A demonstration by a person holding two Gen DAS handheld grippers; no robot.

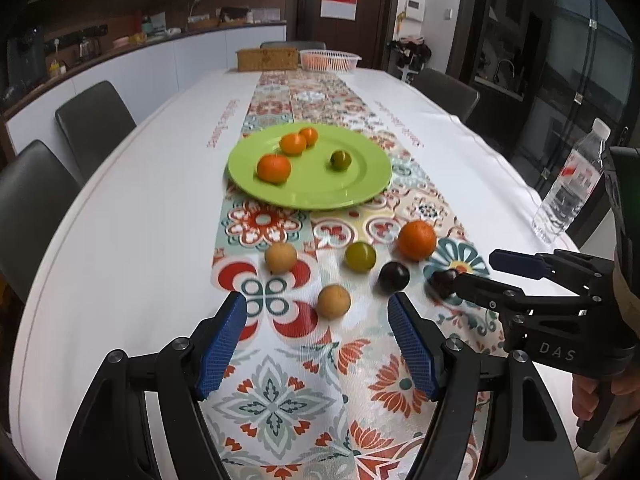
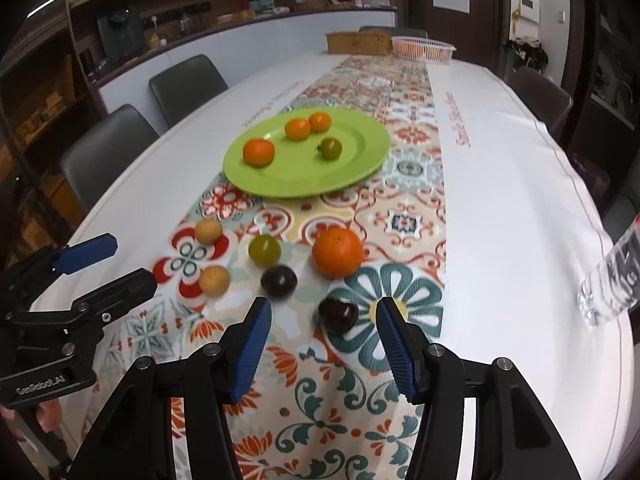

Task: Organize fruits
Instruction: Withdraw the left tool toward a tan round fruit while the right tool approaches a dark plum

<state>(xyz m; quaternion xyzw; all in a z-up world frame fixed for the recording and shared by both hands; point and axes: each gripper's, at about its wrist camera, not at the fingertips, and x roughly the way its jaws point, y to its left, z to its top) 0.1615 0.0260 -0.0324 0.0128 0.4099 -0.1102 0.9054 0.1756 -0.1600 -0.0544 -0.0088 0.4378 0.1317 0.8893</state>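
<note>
two open claws [image 1: 318, 308], wide tablecloth margins [image 1: 132, 200]

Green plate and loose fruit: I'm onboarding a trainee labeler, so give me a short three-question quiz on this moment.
1. Count: how many fruits lie on the green plate?
2. True or false: the right gripper is shut on the big orange.
3. Pick one: the fruit closest ahead of the left gripper is A) tan round fruit, B) water bottle, C) pink basket.

Key: 1) four: three orange, one green. 2) False; its jaws stand open, and the orange sits on the cloth beyond them. 3) A.
</note>
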